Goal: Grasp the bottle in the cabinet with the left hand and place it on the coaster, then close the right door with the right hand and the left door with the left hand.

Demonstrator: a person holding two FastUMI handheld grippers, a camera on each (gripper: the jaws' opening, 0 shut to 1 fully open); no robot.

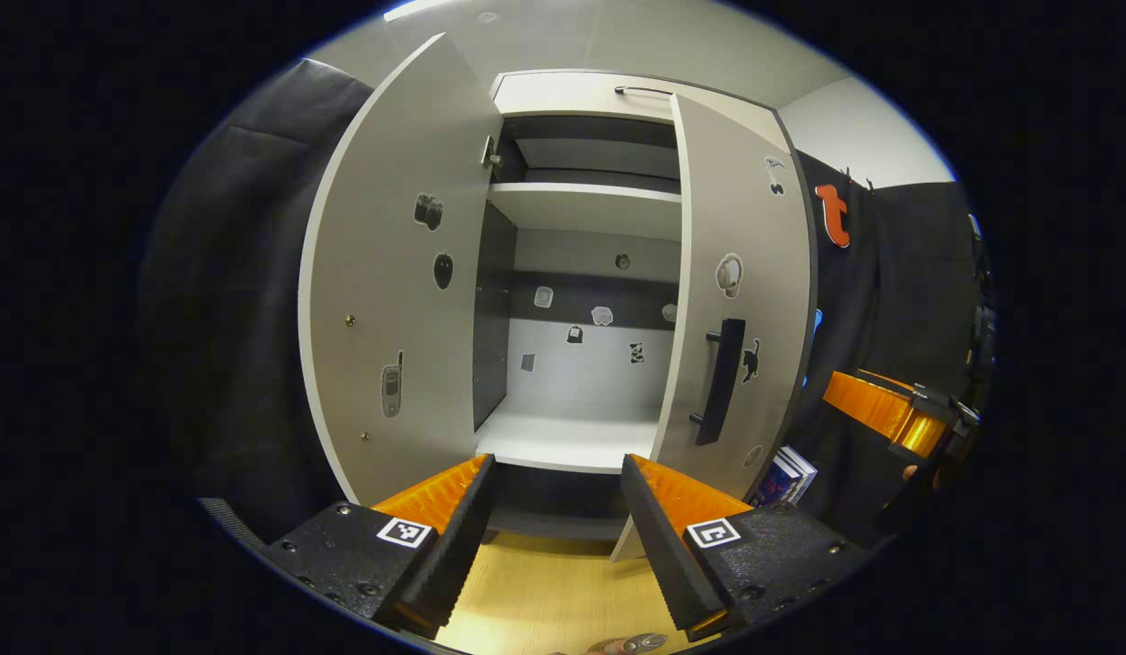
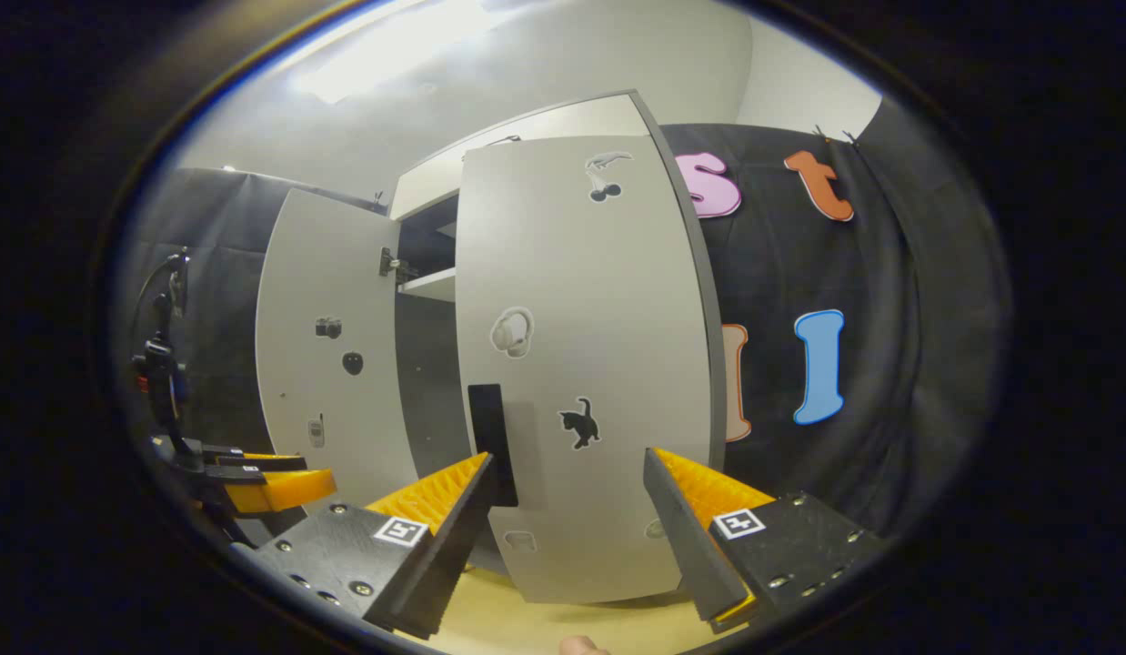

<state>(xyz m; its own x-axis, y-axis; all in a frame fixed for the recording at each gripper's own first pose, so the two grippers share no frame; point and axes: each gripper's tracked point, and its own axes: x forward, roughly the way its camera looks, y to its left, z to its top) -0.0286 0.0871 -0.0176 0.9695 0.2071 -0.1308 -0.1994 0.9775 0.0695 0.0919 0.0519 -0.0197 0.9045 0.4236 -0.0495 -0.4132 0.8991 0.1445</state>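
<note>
Spread wide and empty, the left gripper (image 1: 556, 537) is aimed at the grey cabinet's bare lower shelf (image 1: 568, 438); the bottle's place cannot be told. The right gripper (image 2: 570, 532), likewise parted, is held just before the partly closed grey right door (image 2: 581, 364) by its black bar handle (image 2: 490, 441). The left door (image 1: 390, 291) is seen swung open.

- cabinet (image 1: 586, 95) is pale grey outside, dark grey side walls inside, with a white shelf (image 1: 563, 441)
- both doors are light grey with little black-and-white stickers: the left door (image 1: 390, 273) and the right door (image 2: 581, 364)
- black handle (image 1: 719, 380) on the right door, around 3 o'clock in the left gripper view
- left tool (image 1: 556, 528) and right tool (image 2: 568, 532): orange ridged fingers, black bodies, small black-and-white square markers
- counter (image 1: 545, 600) is light yellowish wood grain
- blue and white box (image 1: 786, 475) at roughly 4 o'clock
</note>
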